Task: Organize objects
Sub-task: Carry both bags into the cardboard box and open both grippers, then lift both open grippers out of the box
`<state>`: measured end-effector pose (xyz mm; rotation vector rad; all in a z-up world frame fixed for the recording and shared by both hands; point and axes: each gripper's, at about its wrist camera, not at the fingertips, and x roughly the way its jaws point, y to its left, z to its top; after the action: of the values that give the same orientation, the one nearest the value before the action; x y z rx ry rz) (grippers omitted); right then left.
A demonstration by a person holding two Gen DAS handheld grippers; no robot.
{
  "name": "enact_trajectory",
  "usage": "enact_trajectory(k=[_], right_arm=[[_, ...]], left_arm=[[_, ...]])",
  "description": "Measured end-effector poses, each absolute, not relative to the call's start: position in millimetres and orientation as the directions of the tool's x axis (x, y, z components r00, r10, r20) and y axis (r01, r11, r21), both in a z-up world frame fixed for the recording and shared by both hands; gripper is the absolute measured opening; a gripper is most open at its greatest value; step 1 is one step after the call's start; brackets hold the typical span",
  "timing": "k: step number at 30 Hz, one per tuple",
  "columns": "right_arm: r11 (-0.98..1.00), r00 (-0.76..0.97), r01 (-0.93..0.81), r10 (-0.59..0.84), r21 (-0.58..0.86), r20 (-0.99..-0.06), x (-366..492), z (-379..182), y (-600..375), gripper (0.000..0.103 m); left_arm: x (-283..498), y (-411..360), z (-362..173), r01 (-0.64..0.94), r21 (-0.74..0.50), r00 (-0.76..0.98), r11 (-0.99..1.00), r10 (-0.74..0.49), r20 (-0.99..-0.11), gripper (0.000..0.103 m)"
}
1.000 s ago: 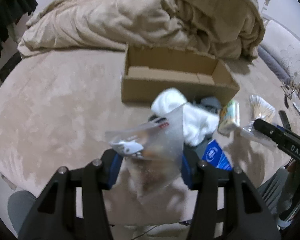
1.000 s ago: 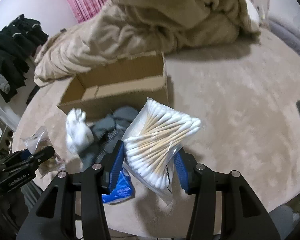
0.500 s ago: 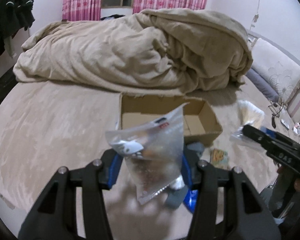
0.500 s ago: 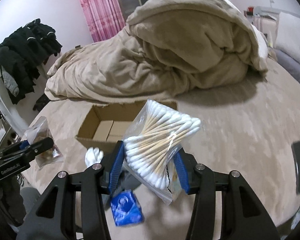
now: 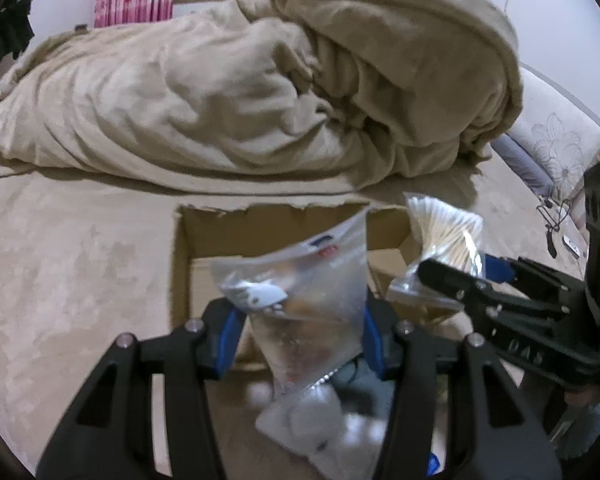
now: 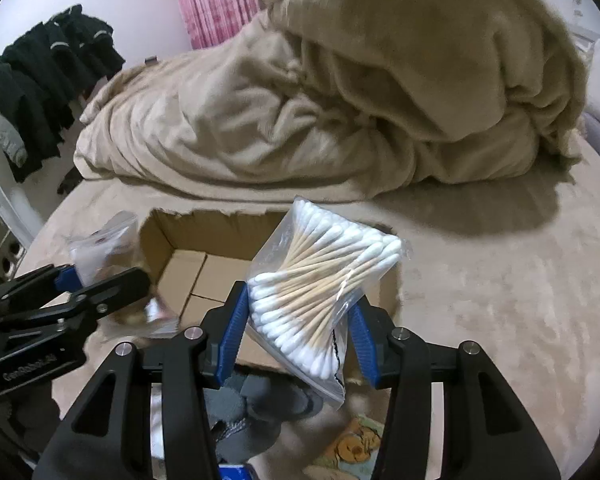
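My left gripper (image 5: 300,320) is shut on a clear zip bag (image 5: 304,296) with small items inside, held over the near edge of an open cardboard box (image 5: 204,240). My right gripper (image 6: 296,320) is shut on a clear bag of cotton swabs (image 6: 324,280), held over the same box (image 6: 188,268). In the left wrist view the right gripper (image 5: 452,276) and its swab bag (image 5: 444,224) are at the box's right end. In the right wrist view the left gripper (image 6: 112,284) and its bag (image 6: 100,248) are at the box's left end.
The box sits on a beige bed surface (image 5: 60,280) in front of a heaped beige blanket (image 5: 260,80). Grey and white cloth items (image 6: 268,396), a yellow packet (image 6: 356,444) and a blue packet lie near the box's front. Black clothes (image 6: 48,76) hang at left.
Both grippers have moved forward with their bags, from above the loose pile to over the cardboard box. The box now looks nearer and larger in both views.
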<state>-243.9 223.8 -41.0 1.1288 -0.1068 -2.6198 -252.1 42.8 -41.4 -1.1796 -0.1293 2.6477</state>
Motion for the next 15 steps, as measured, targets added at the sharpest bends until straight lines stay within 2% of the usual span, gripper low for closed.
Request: enact_trajectory(k=[9,10,13,15], right_arm=[[-0.958,-0.616,0.234,-0.277,0.165,-0.737,-252.9,-61.9,215.2,0.052],[-0.960,-0.617,0.228,-0.273,0.165,-0.738,-253.0,-61.9,216.3,0.053],[-0.959,-0.626,0.224,-0.276,0.171,-0.729,-251.6,-57.9,218.9,0.067],[-0.960,-0.639,0.227,-0.274,0.165,-0.719,-248.9,-53.4,219.3,0.071]], left_arm=[[-270.0,48.3,-62.2,-0.170,-0.181,-0.609,-0.969,0.248,-0.753,0.054],[-269.5,48.1,-61.9,-0.164,-0.176,-0.610,-0.971,0.240,-0.755,0.056],[-266.2,45.0,-58.0,-0.137,-0.168,-0.620,-0.976,0.217,-0.754,0.073],[-262.0,40.6,-52.5,-0.123,-0.172,-0.628,-0.977,0.211,-0.749,0.078]])
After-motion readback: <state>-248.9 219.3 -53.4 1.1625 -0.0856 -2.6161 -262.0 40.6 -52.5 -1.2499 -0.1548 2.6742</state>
